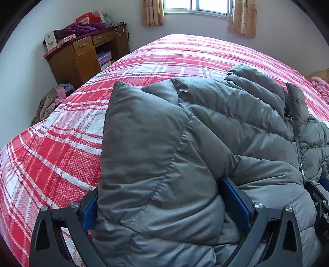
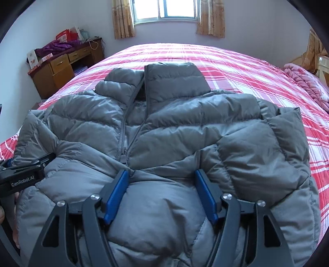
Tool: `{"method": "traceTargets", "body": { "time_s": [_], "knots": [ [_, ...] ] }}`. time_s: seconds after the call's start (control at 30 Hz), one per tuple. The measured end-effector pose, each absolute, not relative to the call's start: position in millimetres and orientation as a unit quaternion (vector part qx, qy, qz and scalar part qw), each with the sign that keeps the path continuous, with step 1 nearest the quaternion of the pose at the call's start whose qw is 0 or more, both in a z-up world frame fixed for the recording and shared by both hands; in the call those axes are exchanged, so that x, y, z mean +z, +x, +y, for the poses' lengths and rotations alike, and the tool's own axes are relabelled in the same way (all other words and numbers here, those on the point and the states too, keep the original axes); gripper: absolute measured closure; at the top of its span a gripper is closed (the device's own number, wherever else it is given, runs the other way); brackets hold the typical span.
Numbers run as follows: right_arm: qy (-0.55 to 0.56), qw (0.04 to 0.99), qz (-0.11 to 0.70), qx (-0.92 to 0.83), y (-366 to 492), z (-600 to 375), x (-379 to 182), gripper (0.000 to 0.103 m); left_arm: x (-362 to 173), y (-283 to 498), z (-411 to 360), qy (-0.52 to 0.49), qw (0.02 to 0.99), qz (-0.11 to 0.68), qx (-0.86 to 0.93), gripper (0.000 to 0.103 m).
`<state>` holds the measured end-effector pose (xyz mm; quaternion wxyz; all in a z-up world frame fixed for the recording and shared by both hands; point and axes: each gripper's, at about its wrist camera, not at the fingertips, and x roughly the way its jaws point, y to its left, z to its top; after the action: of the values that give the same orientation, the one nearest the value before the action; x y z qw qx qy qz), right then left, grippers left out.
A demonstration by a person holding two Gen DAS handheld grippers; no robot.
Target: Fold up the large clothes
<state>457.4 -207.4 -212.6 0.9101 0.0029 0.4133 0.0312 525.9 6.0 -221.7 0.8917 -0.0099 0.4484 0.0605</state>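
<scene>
**Left wrist view: grey puffer jacket bunched between wide-set fingers**

Left wrist view shows the left gripper (image 1: 164,197) with its blue pads spread wide, a thick fold of the grey puffer jacket (image 1: 205,133) filling the gap between them; whether the pads actually press the fabric I cannot tell. The right gripper (image 2: 162,193) also stands spread, its pads resting against the jacket's lower front below the zipper (image 2: 131,115). The jacket lies front-up on the red plaid bedspread (image 2: 236,61), collar toward the window (image 2: 176,10). A wooden desk (image 2: 59,69) stands by the left wall.
</scene>
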Motion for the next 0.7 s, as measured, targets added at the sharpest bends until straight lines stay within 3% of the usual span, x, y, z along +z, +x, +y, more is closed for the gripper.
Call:
{"method": "traceTargets", "body": {
  "time_s": [0.7],
  "knots": [
    [-0.010,0.912,0.409,0.016,451,-201,-214,0.032,-213,522,2,0.004,0.882,0.468,0.058,0.001]
  ]
}}
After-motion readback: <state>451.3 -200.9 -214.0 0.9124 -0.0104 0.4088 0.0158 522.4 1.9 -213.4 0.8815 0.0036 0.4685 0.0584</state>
